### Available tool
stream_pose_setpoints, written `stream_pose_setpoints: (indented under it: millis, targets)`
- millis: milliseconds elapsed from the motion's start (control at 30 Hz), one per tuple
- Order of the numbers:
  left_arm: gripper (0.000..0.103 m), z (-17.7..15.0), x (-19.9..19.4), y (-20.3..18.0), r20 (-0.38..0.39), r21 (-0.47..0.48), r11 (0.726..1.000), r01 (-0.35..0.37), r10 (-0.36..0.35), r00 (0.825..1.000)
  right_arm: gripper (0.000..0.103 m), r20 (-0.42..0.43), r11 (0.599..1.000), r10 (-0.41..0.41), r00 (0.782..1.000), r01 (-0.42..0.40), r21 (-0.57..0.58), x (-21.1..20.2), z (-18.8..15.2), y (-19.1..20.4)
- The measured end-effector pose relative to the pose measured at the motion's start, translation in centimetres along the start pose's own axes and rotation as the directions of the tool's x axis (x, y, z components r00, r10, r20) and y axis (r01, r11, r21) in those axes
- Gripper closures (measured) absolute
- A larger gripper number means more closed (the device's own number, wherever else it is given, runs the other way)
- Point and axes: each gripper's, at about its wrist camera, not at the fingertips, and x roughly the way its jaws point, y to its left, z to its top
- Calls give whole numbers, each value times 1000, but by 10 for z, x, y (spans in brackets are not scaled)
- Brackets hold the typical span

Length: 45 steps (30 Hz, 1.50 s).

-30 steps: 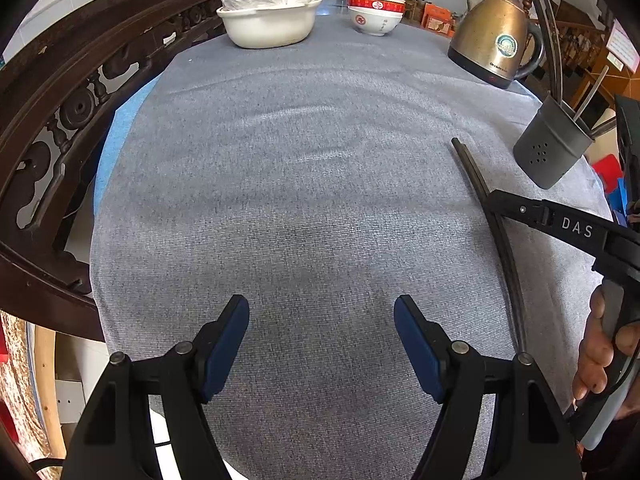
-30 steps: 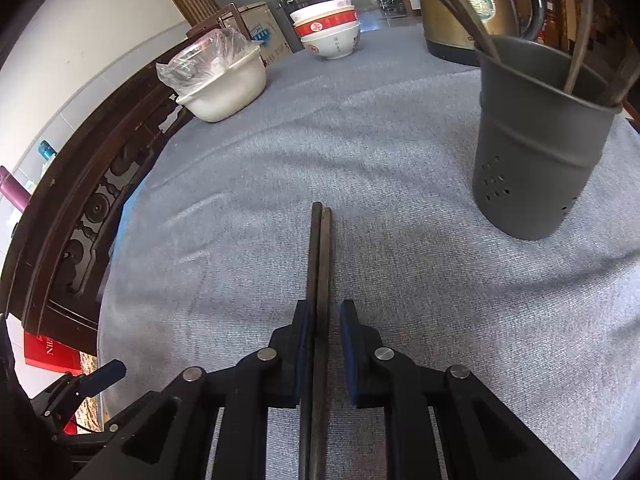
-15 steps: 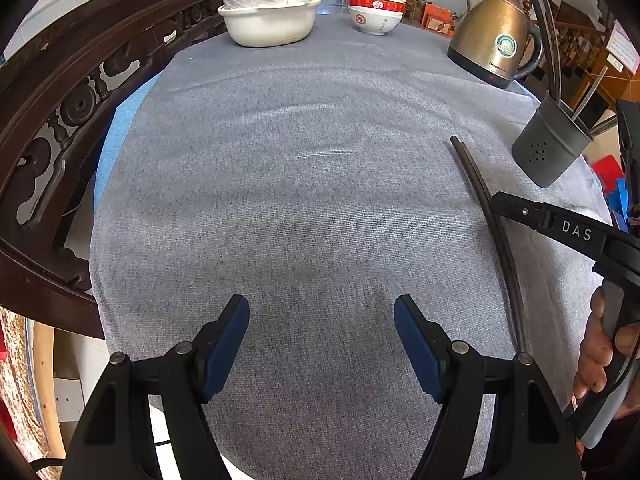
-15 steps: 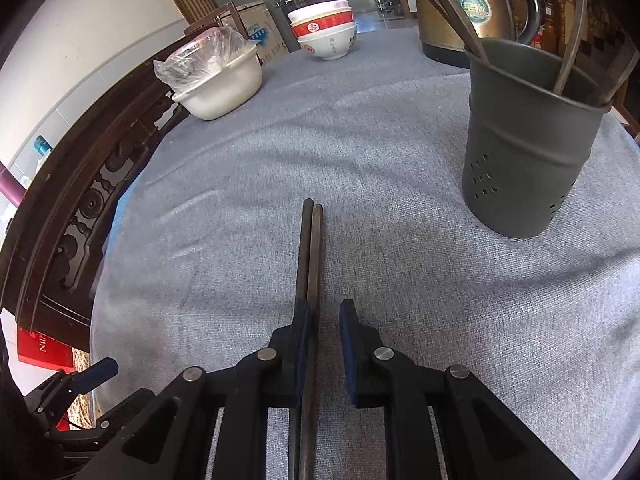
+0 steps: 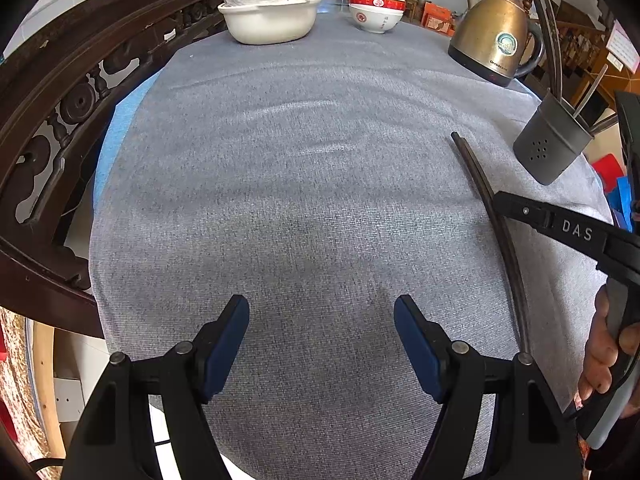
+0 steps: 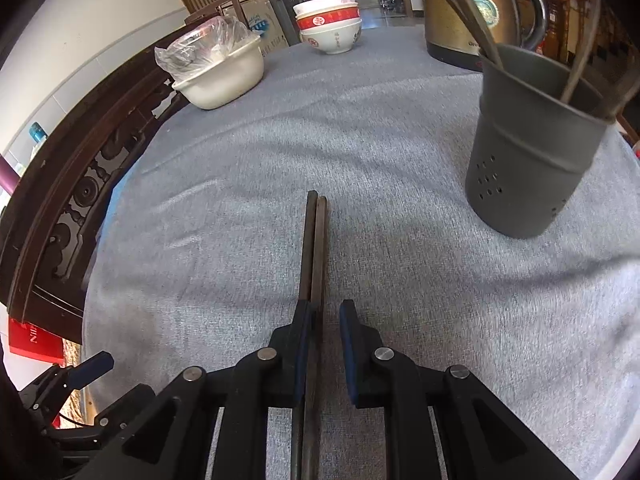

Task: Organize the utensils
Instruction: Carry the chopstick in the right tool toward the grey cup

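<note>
A pair of dark chopsticks (image 6: 314,248) runs straight ahead between the pads of my right gripper (image 6: 324,312), which is shut on them; their tips point over the grey cloth. The left wrist view shows the same chopsticks (image 5: 480,184) under the right gripper's (image 5: 560,228) finger. A dark grey perforated utensil holder (image 6: 532,160) with several utensils stands upright to the right of the chopstick tips, also at the right edge as the holder (image 5: 550,148). My left gripper (image 5: 322,320) hangs open and empty over the cloth near the table's front edge.
A brass kettle (image 5: 492,36), stacked red-and-white bowls (image 5: 376,12) and a white basin (image 5: 268,20) covered in plastic stand along the far edge. A carved dark wooden chair back (image 5: 60,100) curves along the left side. A person's hand (image 5: 608,344) grips the right gripper's handle.
</note>
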Motion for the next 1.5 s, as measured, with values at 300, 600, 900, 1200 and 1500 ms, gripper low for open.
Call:
stream_pose_setpoints:
  millis: [300, 600, 900, 1200, 1500]
  targets:
    - [27, 0, 3, 1, -9, -2, 1000, -2, 2, 1000, 89, -50, 1000, 10, 999, -10, 14, 21, 20, -3]
    - [27, -1, 8, 4, -25, -2, 1000, -8, 8, 1000, 91, -32, 1000, -15, 999, 14, -22, 24, 20, -2]
    - [27, -4, 12, -1, -37, 31, 999, -24, 25, 999, 94, -23, 1000, -12, 1000, 12, -28, 15, 13, -8]
    - [21, -4, 16, -2, -27, 39, 998, -47, 48, 998, 96, -87, 999, -37, 995, 34, -37, 19, 22, -5]
    - [11, -7, 20, -3, -20, 14, 997, -72, 72, 997, 91, -151, 998, -58, 987, 54, -31, 34, 47, 1]
